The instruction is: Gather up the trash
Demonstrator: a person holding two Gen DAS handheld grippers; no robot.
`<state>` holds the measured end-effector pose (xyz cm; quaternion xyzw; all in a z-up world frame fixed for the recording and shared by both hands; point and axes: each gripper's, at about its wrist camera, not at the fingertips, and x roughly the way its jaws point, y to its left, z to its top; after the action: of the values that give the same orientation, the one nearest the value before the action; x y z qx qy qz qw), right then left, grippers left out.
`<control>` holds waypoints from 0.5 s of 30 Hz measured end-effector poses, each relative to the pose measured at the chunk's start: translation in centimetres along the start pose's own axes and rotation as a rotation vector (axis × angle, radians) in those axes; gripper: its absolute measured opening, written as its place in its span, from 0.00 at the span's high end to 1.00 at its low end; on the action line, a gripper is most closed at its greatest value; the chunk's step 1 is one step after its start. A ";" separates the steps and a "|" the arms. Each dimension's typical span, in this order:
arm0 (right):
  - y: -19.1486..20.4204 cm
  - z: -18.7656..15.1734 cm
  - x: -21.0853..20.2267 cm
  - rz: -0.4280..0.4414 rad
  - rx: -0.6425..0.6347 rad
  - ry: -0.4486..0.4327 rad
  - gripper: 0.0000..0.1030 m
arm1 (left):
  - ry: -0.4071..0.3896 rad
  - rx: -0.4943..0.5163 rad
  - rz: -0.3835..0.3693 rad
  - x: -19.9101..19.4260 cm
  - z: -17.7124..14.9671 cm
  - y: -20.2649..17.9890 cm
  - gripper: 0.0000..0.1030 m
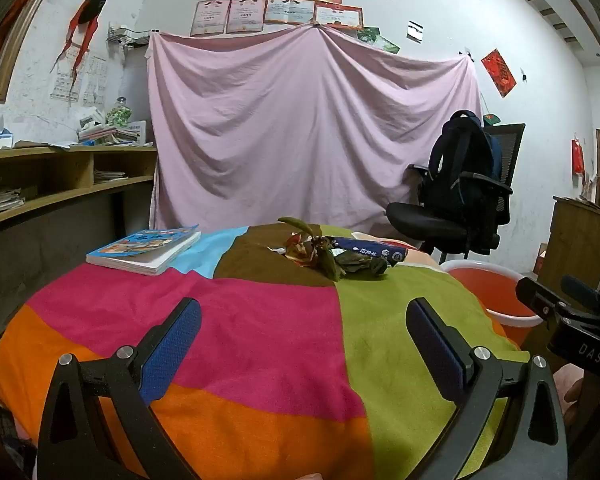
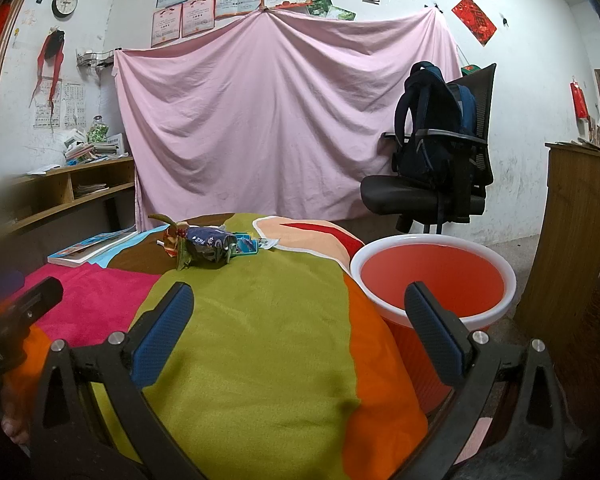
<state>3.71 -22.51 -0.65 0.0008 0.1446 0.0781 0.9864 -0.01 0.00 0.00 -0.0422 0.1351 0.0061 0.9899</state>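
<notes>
Starting out: both the left gripper (image 1: 303,340) and right gripper (image 2: 299,330) are being held spread, empty; wrapper pile (image 2: 204,245) is being approached next, bucket (image 2: 434,276) waiting.

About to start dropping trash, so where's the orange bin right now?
The orange bin stands on the floor off the table's right edge, just ahead of the right gripper, in front of the office chair; the left wrist view shows only part of it.

Heap of wilted green leaves (image 1: 342,262), crumpled dark-blue foil wrapper (image 1: 370,251) and red-brown scrap (image 1: 298,249) lies at bench's far edge; orange white-rimmed plastic bucket (image 2: 434,276) stands beside bench, upright.
</notes>
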 end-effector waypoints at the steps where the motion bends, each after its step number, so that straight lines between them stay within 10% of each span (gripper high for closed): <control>1: 0.0 0.0 0.0 0.000 0.000 0.000 0.00 | 0.000 0.002 -0.001 0.0 0.0 0.0 0.03; 15: -0.1 0.0 0.1 0.000 0.003 0.002 0.00 | 0.004 0.000 0.001 0.0 0.0 0.0 0.03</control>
<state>3.76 -22.56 -0.70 0.0022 0.1459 0.0781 0.9862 0.00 0.00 0.00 -0.0421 0.1368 0.0065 0.9897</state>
